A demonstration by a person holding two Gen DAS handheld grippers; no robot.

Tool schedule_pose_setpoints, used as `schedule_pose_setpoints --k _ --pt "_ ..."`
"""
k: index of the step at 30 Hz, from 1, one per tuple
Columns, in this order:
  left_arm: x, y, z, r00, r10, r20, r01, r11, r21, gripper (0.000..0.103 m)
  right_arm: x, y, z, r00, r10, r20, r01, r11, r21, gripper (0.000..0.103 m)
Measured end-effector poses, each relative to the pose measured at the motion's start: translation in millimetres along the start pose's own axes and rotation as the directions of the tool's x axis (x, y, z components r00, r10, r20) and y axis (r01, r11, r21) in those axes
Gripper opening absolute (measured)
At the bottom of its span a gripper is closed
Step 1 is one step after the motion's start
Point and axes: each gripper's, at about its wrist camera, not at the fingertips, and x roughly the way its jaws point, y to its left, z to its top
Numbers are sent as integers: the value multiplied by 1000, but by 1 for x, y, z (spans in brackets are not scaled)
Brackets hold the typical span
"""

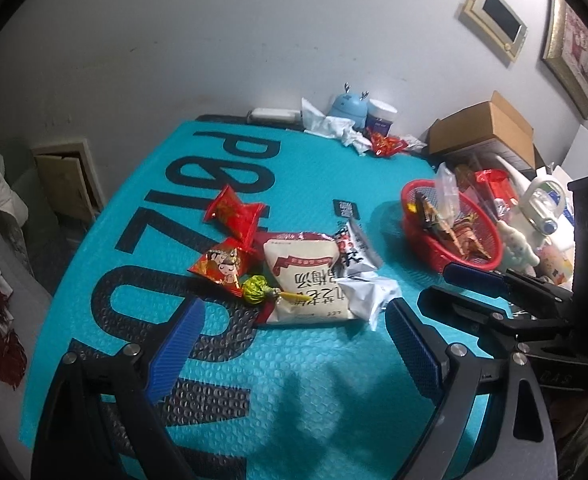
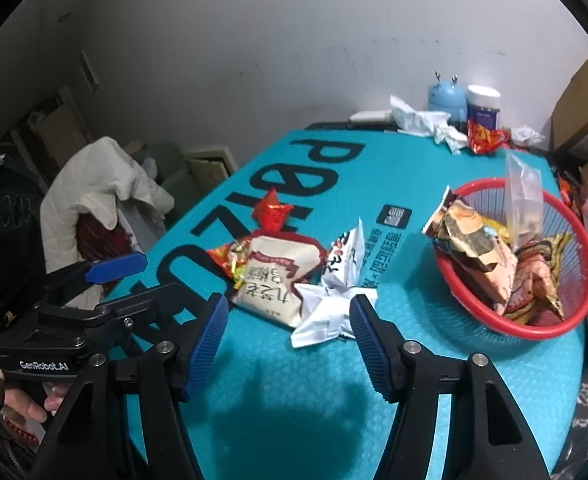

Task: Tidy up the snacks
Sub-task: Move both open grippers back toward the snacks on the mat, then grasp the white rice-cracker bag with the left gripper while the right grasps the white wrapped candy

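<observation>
A pile of snack packets lies mid-table on the teal mat (image 1: 314, 380): a white-and-maroon bag (image 1: 306, 276) (image 2: 272, 280), a crumpled white wrapper (image 1: 368, 296) (image 2: 326, 312), two red packets (image 1: 234, 212), a red cartoon packet (image 1: 220, 268) and a green-wrapped candy (image 1: 256, 290). A red basket (image 1: 450, 254) (image 2: 534, 326) at right holds several snacks. My left gripper (image 1: 290, 354) is open and empty, just short of the pile. My right gripper (image 2: 288, 346) is open and empty, near the white wrapper; it also shows in the left wrist view (image 1: 450, 288).
At the table's far edge stand a blue deer-shaped gadget (image 1: 348, 106), a white-lidded jar (image 1: 380, 116), crumpled tissues (image 1: 334, 126) and a red packet (image 1: 386, 144). A cardboard box (image 1: 482, 128) and bottles (image 1: 542, 204) crowd the right. A chair with white cloth (image 2: 98, 192) stands left.
</observation>
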Motion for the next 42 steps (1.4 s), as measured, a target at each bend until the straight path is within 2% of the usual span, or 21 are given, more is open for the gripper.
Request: schedule_pose_setpoints --k 7,14,18,26,33,35,36,37,39,42 --pt "34 13 -2 997 -25 -74 22 999 -44 92 29 -16 0 998 -14 -69 16 1000 25 68" --pt "55 16 4 994 -48 -96 42 998 -54 92 57 -31 -2 990 -27 -137 34 998 49 70" --pt "67 18 9 990 -86 -115 78 994 -71 92 71 -38 -3 985 -18 -174 29 998 62 70" --pt "86 9 22 987 -104 -119 101 994 -29 92 78 -46 -6 981 -7 -194 22 997 77 70" --pt "108 2 26 981 -97 -167 97 995 -9 92 78 -47 -9 982 -21 -190 31 998 49 59" --pt "110 -1 26 983 -93 -159 95 995 5 92 77 -48 -9 982 -19 -188 29 998 50 58" --pt "111 -2 26 984 -89 -155 93 996 16 86 77 -48 -9 982 -20 -187 29 998 49 57" --pt "111 -4 26 984 -88 -155 92 995 24 72 76 -47 -9 982 -22 -187 32 998 46 57" --pt "113 -7 25 984 -63 -169 73 996 49 59 75 -47 -10 982 -31 -186 39 998 41 57" --pt "113 -8 23 976 -104 -192 114 993 43 49 71 -45 -11 981 -44 -187 51 998 34 56"
